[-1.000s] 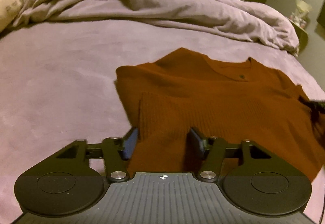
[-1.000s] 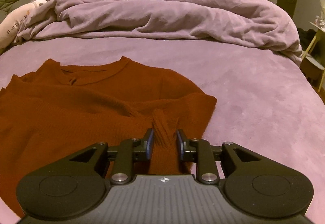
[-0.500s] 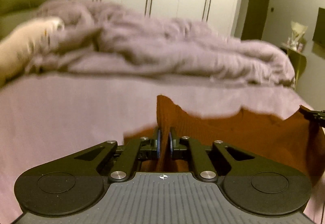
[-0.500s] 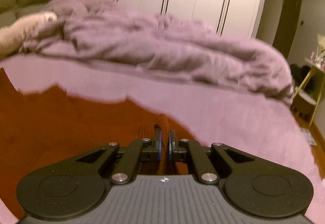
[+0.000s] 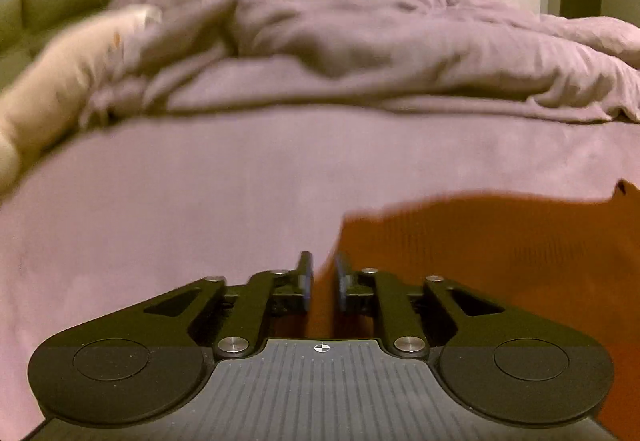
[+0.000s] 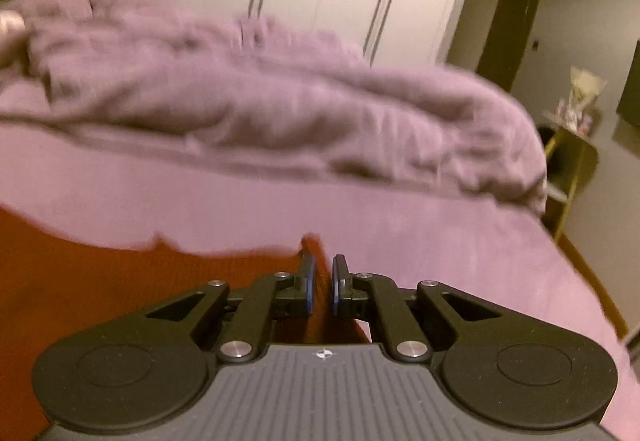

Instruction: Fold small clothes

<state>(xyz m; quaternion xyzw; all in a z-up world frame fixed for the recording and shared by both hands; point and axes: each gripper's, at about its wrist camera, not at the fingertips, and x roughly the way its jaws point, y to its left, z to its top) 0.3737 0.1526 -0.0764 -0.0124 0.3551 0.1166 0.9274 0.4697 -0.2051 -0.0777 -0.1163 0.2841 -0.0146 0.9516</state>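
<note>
Folding the rust sweater's hem up

The left gripper (image 5: 321, 275) has just been opening; the right gripper (image 6: 323, 278) clamps the sweater (image 6: 120, 281). Next: release, smooth.

A rust-brown knitted sweater (image 5: 500, 253) lies on the mauve bed sheet (image 5: 180, 201) — well short of the rumpled duvet (image 5: 380, 53) — its near edge lifted off the sheet, ribbed fabric bunched and blurred along that raised hem.
</note>
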